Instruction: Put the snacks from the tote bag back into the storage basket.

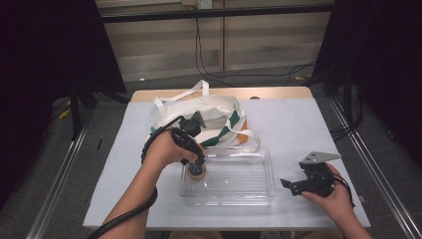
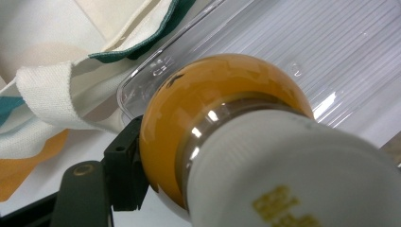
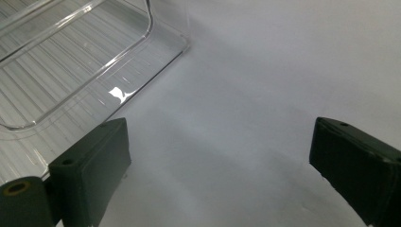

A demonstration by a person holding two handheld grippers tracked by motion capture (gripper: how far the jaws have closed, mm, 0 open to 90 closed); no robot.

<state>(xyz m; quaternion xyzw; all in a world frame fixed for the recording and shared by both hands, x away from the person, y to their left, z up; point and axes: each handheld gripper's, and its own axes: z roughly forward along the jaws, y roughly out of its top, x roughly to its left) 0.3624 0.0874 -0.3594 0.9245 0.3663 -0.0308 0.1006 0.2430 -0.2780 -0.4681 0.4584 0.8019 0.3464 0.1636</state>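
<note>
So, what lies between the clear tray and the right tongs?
Nothing: in the high view, bare white table separates the clear tray from the right tongs. The right gripper view shows the same empty stretch.

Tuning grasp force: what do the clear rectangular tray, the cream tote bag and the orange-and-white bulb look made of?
Clear rectangular tray: likely rigid plastic, glossy; see-through, ribbed floor, sharp glints.
Cream tote bag: woven fabric, canvas-like, matte; visible weave, soft folds, green and orange print.
Orange-and-white bulb, held in the left gripper: glossy orange dome, glass or plastic, unclear; silvery band; matte white base.
</note>
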